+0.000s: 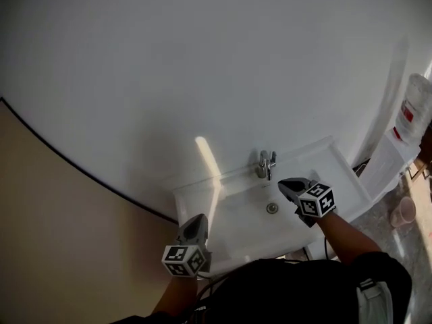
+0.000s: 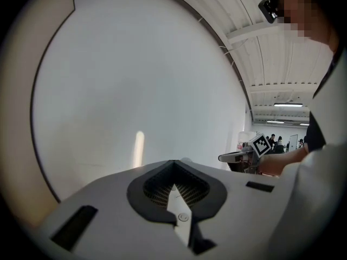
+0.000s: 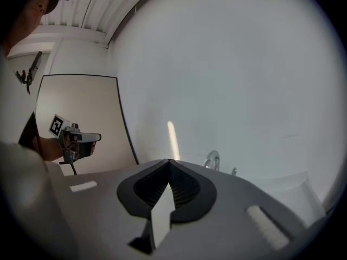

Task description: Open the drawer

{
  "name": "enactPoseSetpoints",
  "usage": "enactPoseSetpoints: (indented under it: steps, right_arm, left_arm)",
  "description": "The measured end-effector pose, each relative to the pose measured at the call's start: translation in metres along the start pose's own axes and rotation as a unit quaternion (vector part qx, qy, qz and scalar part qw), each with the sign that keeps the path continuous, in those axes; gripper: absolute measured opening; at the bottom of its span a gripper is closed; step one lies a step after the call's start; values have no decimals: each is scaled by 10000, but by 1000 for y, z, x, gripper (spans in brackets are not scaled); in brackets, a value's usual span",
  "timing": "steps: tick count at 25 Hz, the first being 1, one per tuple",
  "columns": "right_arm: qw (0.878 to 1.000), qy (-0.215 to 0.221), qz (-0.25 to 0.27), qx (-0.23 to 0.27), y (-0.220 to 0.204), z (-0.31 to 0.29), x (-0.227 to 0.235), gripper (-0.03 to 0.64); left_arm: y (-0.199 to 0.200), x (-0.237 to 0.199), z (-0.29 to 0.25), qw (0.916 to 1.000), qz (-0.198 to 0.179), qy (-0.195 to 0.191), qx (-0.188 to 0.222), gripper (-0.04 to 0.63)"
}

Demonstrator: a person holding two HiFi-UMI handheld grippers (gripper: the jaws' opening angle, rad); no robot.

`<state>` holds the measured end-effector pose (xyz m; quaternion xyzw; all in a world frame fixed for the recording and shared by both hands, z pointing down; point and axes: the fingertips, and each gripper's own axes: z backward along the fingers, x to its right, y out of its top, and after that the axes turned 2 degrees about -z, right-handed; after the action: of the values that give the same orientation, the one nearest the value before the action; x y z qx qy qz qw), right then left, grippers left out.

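Head view: white container point(image 1: 413, 110), red label, print unreadable.

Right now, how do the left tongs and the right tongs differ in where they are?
The right tongs hang over the sink bowl, close to the faucet; the left tongs hang over its left rim, farther from the faucet. The right tongs reach nearer the wall than the left tongs. Both are shut, holding nothing.

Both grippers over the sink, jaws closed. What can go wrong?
No drawer shows in any view, so it must be found first. Left gripper and right gripper are shut and empty; they must open before grasping anything. The right gripper hangs near the chrome faucet on the white sink and could clip it.
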<state>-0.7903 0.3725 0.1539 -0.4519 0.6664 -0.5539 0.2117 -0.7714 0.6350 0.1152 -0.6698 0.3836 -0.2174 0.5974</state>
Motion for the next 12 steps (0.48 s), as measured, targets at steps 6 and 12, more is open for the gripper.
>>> enactPoseSetpoints:
  steps: [6, 12]
  right_arm:
    - [9990, 419, -125, -25, 4, -32, -64, 0]
    - [9988, 475, -114, 16, 6, -39, -72, -2]
  left_arm:
    - [15, -37, 67, 9984, 177, 394, 360, -9]
    - [11, -40, 84, 9969, 370, 489, 486, -9]
